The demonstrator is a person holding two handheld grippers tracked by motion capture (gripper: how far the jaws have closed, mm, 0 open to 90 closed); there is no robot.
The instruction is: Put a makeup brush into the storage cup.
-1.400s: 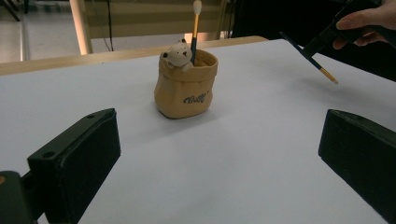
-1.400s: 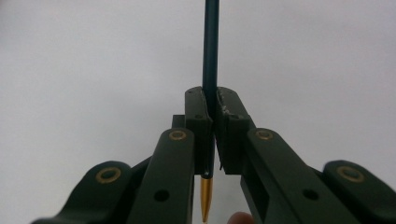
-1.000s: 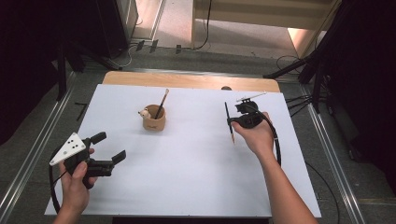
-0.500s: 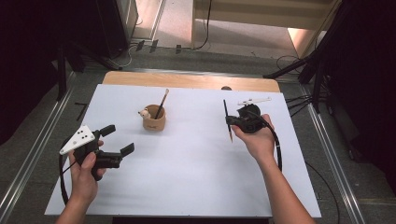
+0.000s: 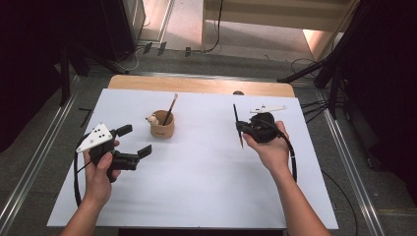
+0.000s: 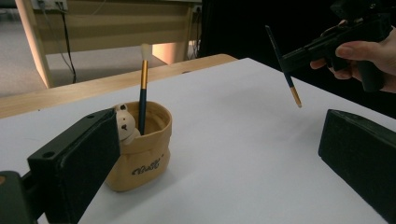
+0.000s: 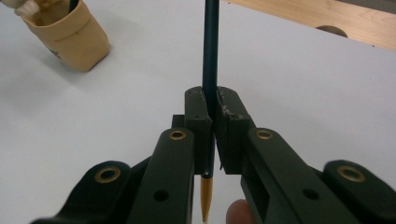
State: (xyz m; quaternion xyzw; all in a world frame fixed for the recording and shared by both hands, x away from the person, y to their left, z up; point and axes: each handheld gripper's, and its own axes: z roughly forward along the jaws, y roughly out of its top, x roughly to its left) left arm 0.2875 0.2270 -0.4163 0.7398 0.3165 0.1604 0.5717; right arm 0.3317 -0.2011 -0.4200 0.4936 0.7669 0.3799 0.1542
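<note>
We hold the right gripper (image 5: 242, 129) with its jaws squeezed tight on a dark brush (image 5: 237, 125), up above the white counter (image 5: 206, 177) | left gripper (image 5: 134, 141) jaws wide apart, holding nothing, near the tan cup (image 5: 162, 129) with another brush (image 5: 170, 109) inside

The paintbrush (image 5: 237, 125) I hold is thin, with a dark blue handle and a tan end. It sits right of centre in the high view, clamped across my right tool (image 7: 212, 116), raised off the white table (image 5: 206, 191) and tilted, tan end nearest me. At the centre left stands the tan fabric cup (image 5: 162, 129), upright, with a small bear figure (image 6: 123, 125) and a second brush (image 6: 142, 88) leaning in it, bristles up.
</note>
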